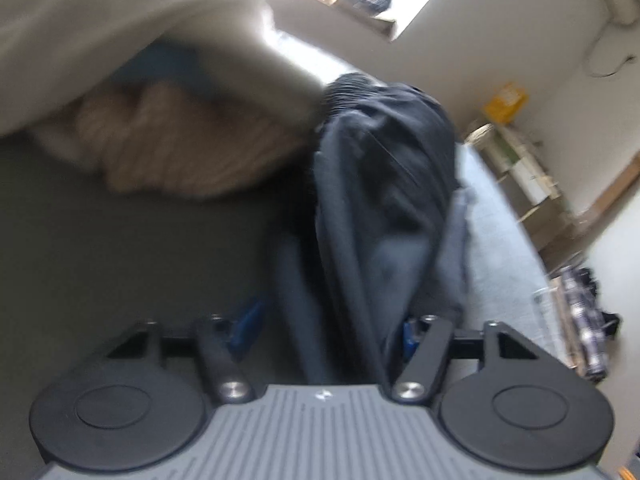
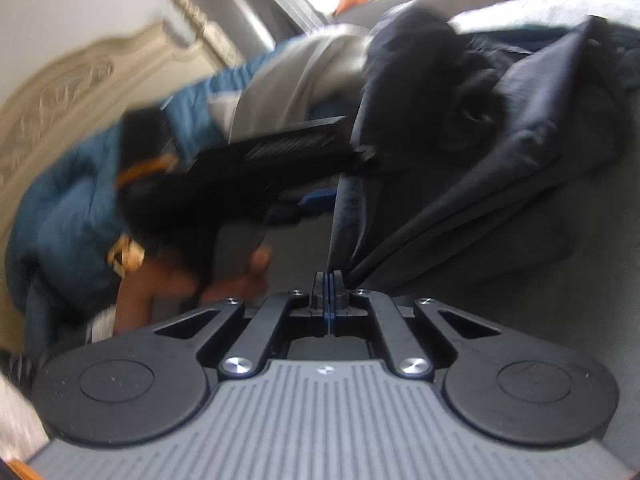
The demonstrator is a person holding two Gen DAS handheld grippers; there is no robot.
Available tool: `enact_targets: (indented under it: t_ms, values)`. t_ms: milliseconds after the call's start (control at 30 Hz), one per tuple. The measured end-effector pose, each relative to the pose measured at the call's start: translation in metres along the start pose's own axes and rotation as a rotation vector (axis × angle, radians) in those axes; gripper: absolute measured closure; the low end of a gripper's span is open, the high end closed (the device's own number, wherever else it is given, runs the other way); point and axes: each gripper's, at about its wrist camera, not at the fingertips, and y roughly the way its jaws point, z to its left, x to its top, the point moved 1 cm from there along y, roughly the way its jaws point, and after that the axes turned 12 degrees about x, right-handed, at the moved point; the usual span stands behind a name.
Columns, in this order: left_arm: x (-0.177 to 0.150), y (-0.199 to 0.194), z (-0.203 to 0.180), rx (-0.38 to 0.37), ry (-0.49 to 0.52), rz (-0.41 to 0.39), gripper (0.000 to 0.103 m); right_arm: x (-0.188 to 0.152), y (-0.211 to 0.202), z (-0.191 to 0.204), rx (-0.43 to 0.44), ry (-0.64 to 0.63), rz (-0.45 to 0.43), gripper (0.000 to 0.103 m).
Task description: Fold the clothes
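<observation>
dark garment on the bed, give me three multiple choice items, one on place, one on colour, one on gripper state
1. In the left wrist view, where does the dark garment lie relative to the beige cloth?
A. to its right
B. to its left
C. fully under it

2. What colour are the pads of the left gripper?
A. red
B. blue
C. yellow

3. How does the right gripper stand?
A. wide open, nothing between the fingers
B. shut on the dark garment
C. shut on a white towel

Answers:
1. A, the dark fabric runs up the middle and right of the view, with the beige cloth at upper left.
2. B, blue shows on the inner face of each finger.
3. B, the fingers meet with a dark fold pinched between them and stretching away.
</observation>
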Motion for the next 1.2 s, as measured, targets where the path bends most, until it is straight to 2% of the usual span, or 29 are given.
enact_targets:
  t_ms: [67,133,200,267,300,333,367,433,533,633,800,833,867,900,933,1100,1167,1200]
  values:
    - [-0.002,0.004,0.004,0.019,-0.006,0.011,0.049,-0.005,0.005,0.005,-0.021,-0.020,0.060,0.100]
    - [-0.003,0.007,0.007,0.031,-0.009,0.009,0.049,-0.004,0.002,0.005,-0.020,-0.007,0.095,0.098]
    - [-0.003,0.009,0.008,0.046,-0.002,-0.005,0.049,0.005,-0.009,0.003,-0.025,0.006,0.096,0.090]
    - [-0.002,0.012,0.009,0.049,0.002,-0.006,0.048,0.015,-0.030,-0.005,-0.036,0.014,0.041,0.061]
    - [-0.001,0.012,0.010,0.046,-0.003,-0.004,0.048,0.017,-0.040,-0.010,-0.051,0.020,0.001,0.053]
    - [-0.001,0.013,0.010,0.052,-0.007,-0.007,0.042,0.023,-0.051,-0.017,-0.074,0.037,-0.043,0.040]
    - [0.000,0.013,0.010,0.058,-0.012,-0.010,0.038,0.028,-0.061,-0.024,-0.098,0.055,-0.087,0.032]
    - [-0.001,0.013,0.008,0.076,-0.010,-0.023,0.037,0.042,-0.073,-0.043,-0.162,0.107,-0.162,0.023]
    - [0.000,0.007,0.009,0.089,-0.008,-0.044,0.040,0.060,-0.082,-0.076,-0.238,0.182,-0.284,0.020]
    - [0.001,0.003,0.008,0.101,0.003,-0.064,0.044,0.084,-0.076,-0.109,-0.290,0.246,-0.348,0.020]
    - [-0.001,0.006,0.005,0.139,0.025,-0.072,0.053,0.115,-0.032,-0.140,-0.347,0.237,-0.334,0.020]
    - [-0.001,0.007,0.004,0.146,0.025,-0.070,0.057,0.118,-0.025,-0.145,-0.352,0.234,-0.326,0.025]
    - [-0.001,0.008,0.004,0.154,0.025,-0.067,0.062,0.120,-0.018,-0.149,-0.357,0.230,-0.316,0.051]
    - [-0.002,0.009,0.005,0.157,0.024,-0.063,0.064,0.119,-0.014,-0.152,-0.362,0.230,-0.303,0.070]
    - [-0.002,0.009,0.005,0.160,0.022,-0.059,0.065,0.117,-0.015,-0.151,-0.354,0.231,-0.302,0.102]
    - [-0.001,0.008,0.009,0.172,0.004,-0.062,0.074,0.100,-0.031,-0.128,-0.290,0.204,-0.317,0.103]
    - [-0.001,0.007,0.011,0.175,-0.011,-0.058,0.087,0.086,-0.044,-0.112,-0.247,0.210,-0.308,0.103]
    - [0.000,0.006,0.013,0.182,-0.020,-0.052,0.088,0.079,-0.048,-0.105,-0.229,0.211,-0.297,0.103]
